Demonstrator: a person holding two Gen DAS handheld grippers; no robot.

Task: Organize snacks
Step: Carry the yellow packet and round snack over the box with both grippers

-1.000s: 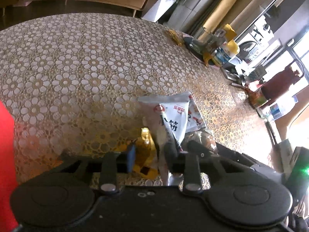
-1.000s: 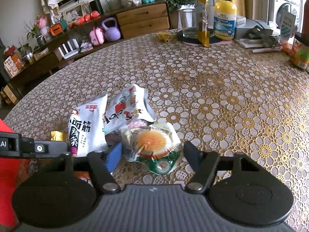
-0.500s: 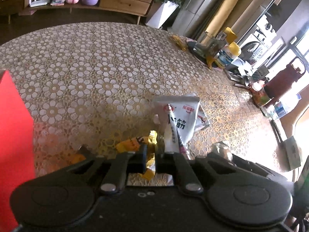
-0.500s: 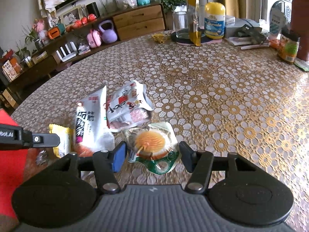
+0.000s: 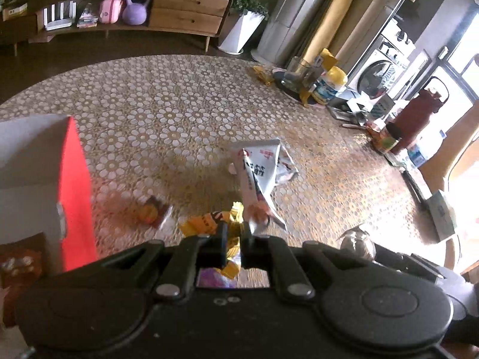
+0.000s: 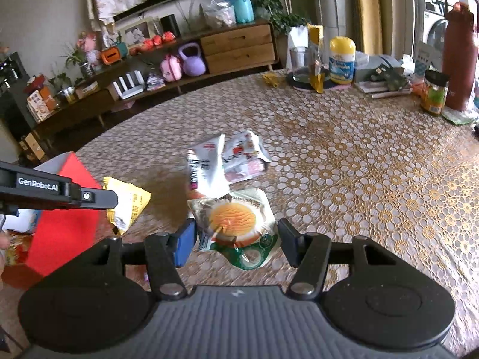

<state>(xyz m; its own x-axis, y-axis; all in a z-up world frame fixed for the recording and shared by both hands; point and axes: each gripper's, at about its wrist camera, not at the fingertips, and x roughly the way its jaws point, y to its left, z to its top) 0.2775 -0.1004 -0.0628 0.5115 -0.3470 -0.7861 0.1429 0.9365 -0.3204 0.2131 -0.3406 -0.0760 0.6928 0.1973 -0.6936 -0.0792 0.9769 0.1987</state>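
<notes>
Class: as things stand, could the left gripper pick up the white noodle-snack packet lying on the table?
Probably not yet. The left gripper is shut on a yellow snack packet, so it has no free jaws. The white packet itself lies uncovered on the tablecloth.

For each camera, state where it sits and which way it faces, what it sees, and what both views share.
Left wrist: sits on the left gripper, facing forward and down over the lace-covered table; its fingers pinch a yellow packet; the red box stands at left.
Right wrist: sits on the right gripper, facing down across the table toward the sideboard; an egg-print packet sits between its fingers; the left gripper enters from the left.
Shared: the yellow packet, the red box, the white noodle packet, the purple kettlebell.
</notes>
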